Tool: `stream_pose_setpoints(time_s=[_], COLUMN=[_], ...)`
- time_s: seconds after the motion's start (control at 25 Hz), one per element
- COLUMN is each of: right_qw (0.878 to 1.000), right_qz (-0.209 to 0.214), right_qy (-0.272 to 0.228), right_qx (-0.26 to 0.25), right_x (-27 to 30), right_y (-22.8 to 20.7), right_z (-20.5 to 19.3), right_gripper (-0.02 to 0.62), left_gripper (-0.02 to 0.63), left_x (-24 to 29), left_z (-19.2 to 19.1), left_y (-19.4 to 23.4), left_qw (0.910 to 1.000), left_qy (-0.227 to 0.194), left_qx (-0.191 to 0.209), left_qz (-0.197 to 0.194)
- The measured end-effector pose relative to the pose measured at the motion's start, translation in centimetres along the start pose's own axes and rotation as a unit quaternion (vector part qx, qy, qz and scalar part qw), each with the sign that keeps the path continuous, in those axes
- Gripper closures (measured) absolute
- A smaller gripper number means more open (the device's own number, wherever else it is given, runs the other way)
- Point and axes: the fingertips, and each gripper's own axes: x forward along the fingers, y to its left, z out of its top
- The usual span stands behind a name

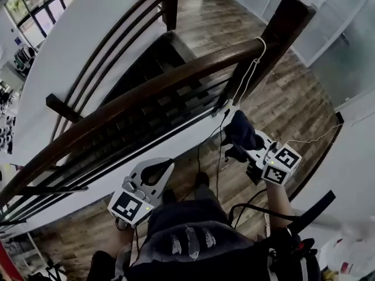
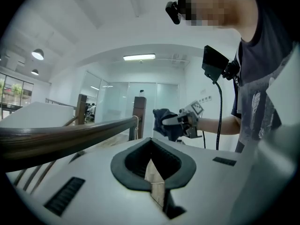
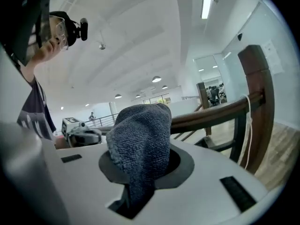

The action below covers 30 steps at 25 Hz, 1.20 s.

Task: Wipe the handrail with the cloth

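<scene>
A wood floor (image 1: 293, 98) is spreading across a landing beside a stairwell. A dark handrail (image 1: 146, 92) is curving over it from the lower left up to a thick post (image 1: 280, 28) at the upper right. A white cord (image 1: 253, 69) is hanging down the post. The person is standing on the floor side of the rail, holding both grippers low in front of the body.

The right gripper (image 1: 239, 134) is pointing toward the post end of the rail. Its jaws are clamping a dark grey cloth (image 3: 140, 139), which is bunching up above them and trailing down into the slot between them. The cloth is sitting near the handrail and appears to be clear of it.

The left gripper (image 1: 158, 170) is pointing toward the middle stretch of the rail, well apart from it. Its jaws are pressing together with nothing between them.
</scene>
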Motion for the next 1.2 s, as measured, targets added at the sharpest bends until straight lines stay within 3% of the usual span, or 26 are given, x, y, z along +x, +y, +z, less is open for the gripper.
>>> stream_pose_setpoints(time_s=[0.12, 0.28, 0.36, 0.44, 0.52, 0.56, 0.76, 1.0, 1.2], right_qw=[0.998, 0.983, 0.970, 0.947, 0.925, 0.923, 0.941, 0.952, 0.952], right_qz=[-0.029, -0.113, -0.173, -0.238, -0.273, -0.275, -0.253, -0.212, -0.186], right_qy=[-0.022, -0.016, 0.009, 0.061, 0.112, 0.119, 0.085, 0.092, 0.123], right_qx=[-0.053, -0.141, -0.172, -0.206, -0.238, -0.242, -0.209, -0.202, -0.211], right_x=[2.3, 5.8, 7.6, 9.1, 10.6, 11.3, 13.0, 18.6, 25.0], right_y=[-7.8, -22.1, -30.0, -36.6, -40.3, -40.9, -36.6, -25.7, -15.1], right_z=[6.2, 12.9, 15.2, 16.0, 15.3, 14.8, 13.5, 10.5, 8.9], right_gripper=[0.528, 0.528, 0.528, 0.528, 0.528, 0.528, 0.528, 0.528, 0.528], left_gripper=[0.600, 0.600, 0.600, 0.600, 0.600, 0.600, 0.600, 0.600, 0.600], left_x=[1.1, 5.0, 7.1, 8.1, 7.8, 7.3, 3.7, -3.1, -12.6], left_z=[0.8, 0.9, 0.4, -0.3, -1.5, -2.2, -3.9, -5.6, -7.4], left_y=[2.5, 3.4, 3.4, 3.3, 3.2, 3.2, 4.9, 6.7, 7.7], left_qw=[0.9989, 0.9952, 0.9930, 0.9904, 0.9863, 0.9837, 0.9763, 0.9745, 0.9744], left_qy=[0.015, 0.033, 0.051, 0.067, 0.083, 0.091, 0.113, 0.073, 0.050], left_qx=[-0.001, -0.015, -0.020, -0.029, -0.034, -0.037, -0.029, -0.044, -0.055], left_qz=[0.045, 0.091, 0.105, 0.118, 0.138, 0.150, 0.182, 0.208, 0.212])
